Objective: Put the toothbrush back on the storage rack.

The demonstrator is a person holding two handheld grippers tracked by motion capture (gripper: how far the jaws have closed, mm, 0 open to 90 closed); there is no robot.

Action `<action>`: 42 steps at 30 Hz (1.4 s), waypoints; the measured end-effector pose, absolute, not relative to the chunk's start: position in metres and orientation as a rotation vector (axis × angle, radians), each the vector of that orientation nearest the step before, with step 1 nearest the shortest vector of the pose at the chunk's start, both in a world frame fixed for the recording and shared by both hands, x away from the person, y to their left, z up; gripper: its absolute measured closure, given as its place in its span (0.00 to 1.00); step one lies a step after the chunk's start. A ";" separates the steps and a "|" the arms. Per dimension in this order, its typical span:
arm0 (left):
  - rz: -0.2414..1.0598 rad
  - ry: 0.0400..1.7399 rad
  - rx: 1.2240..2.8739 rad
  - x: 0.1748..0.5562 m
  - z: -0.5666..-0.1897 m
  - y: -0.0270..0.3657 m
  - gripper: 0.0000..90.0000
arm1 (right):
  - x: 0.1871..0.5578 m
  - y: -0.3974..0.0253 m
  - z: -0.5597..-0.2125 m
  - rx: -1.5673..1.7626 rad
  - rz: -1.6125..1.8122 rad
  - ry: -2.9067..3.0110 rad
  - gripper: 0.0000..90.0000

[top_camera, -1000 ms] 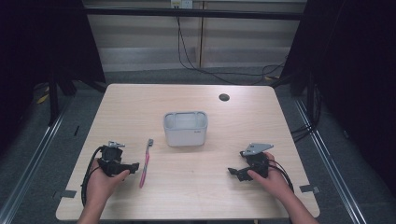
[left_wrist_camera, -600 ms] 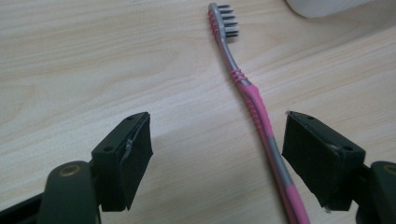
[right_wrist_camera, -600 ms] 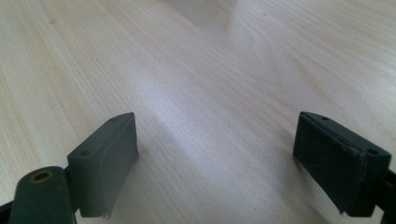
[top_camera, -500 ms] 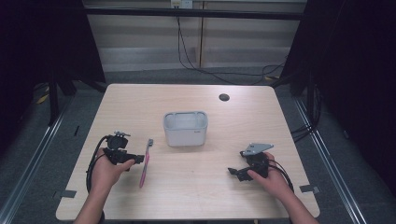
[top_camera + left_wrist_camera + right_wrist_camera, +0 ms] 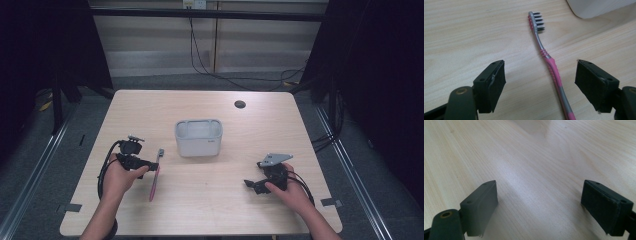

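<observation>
the left gripper (image 5: 540, 86) is moving over the toothbrush (image 5: 549, 62), jaws spread either side, ready for grasping; the right gripper (image 5: 546, 205) is resting released.

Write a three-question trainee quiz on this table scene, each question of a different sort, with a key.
1. True or false: the left tool is shut on the toothbrush.
2. Which end of the toothbrush lies nearer the tub? A) bristle head B) handle end
3. Fill in: the right tool is open over bare ____.

Key: 1. False: its jaws stand open on either side of the handle, not touching it. 2. A. 3. Table.
</observation>
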State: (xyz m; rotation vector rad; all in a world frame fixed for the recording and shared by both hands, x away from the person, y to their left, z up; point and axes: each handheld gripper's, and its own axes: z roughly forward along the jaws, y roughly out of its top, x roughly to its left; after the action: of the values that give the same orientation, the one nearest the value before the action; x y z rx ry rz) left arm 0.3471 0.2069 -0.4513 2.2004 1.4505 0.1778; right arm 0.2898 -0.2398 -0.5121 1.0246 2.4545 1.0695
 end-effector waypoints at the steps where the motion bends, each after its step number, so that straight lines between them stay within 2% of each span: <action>1: 0.173 1.457 2.192 0.348 -0.451 0.207 0.27 | 0.290 -0.240 -0.512 1.025 1.070 2.455 0.15; 22: 0.091 1.488 2.216 0.359 -0.457 0.191 0.37 | 0.290 -0.240 -0.512 1.024 1.070 2.455 0.15; 32: 0.064 1.527 2.215 0.363 -0.463 0.185 0.45 | 0.290 -0.240 -0.512 1.024 1.070 2.455 0.15; 42: 0.053 1.546 2.209 0.365 -0.465 0.181 0.58 | 0.290 -0.240 -0.512 1.026 1.071 2.455 0.15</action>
State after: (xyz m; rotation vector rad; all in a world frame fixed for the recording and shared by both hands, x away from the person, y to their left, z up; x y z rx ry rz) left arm 0.3655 0.1815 -0.4646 2.2094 1.5460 0.0530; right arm 0.2898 -0.2399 -0.5120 1.0265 2.4553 1.0705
